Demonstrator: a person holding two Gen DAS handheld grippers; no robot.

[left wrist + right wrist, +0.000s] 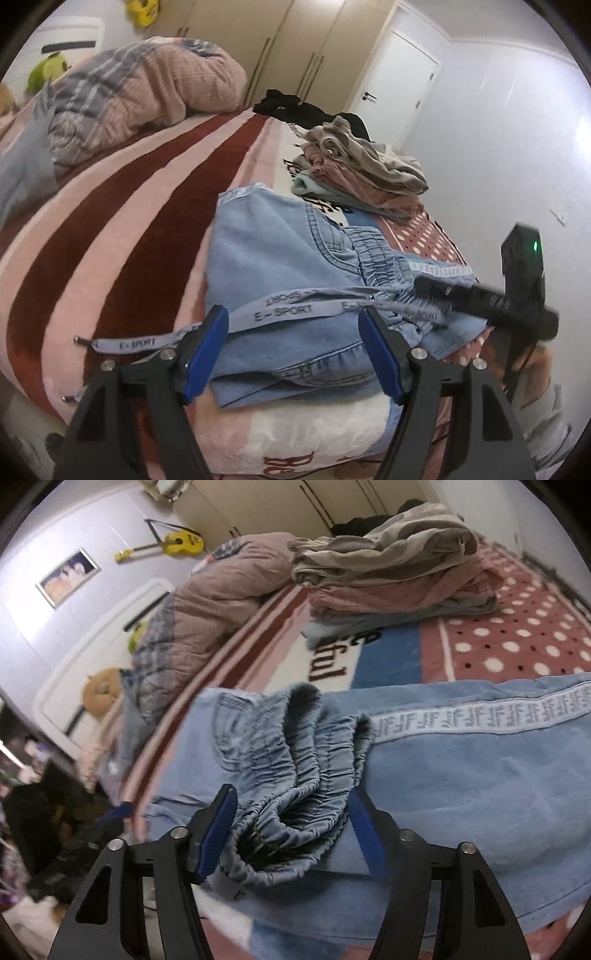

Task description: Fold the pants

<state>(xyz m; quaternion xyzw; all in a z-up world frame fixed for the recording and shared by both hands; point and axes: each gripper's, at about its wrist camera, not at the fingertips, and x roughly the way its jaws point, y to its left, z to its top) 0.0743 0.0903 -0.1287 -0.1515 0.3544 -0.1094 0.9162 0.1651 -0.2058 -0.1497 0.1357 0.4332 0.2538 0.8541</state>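
Light blue denim pants lie folded on the bed near its front edge, with a grey "E-SPORT" drawstring trailing left. My left gripper is open, its blue pads either side of the folded edge, touching nothing. My right gripper is open, with the bunched elastic waistband between its pads. The right gripper also shows in the left wrist view at the pants' right side. A white patterned side stripe runs along the leg.
A stack of folded clothes sits behind the pants. A pink quilt is heaped at the head of the striped bedspread. Black clothing lies at the far edge. Wardrobes and a door stand beyond.
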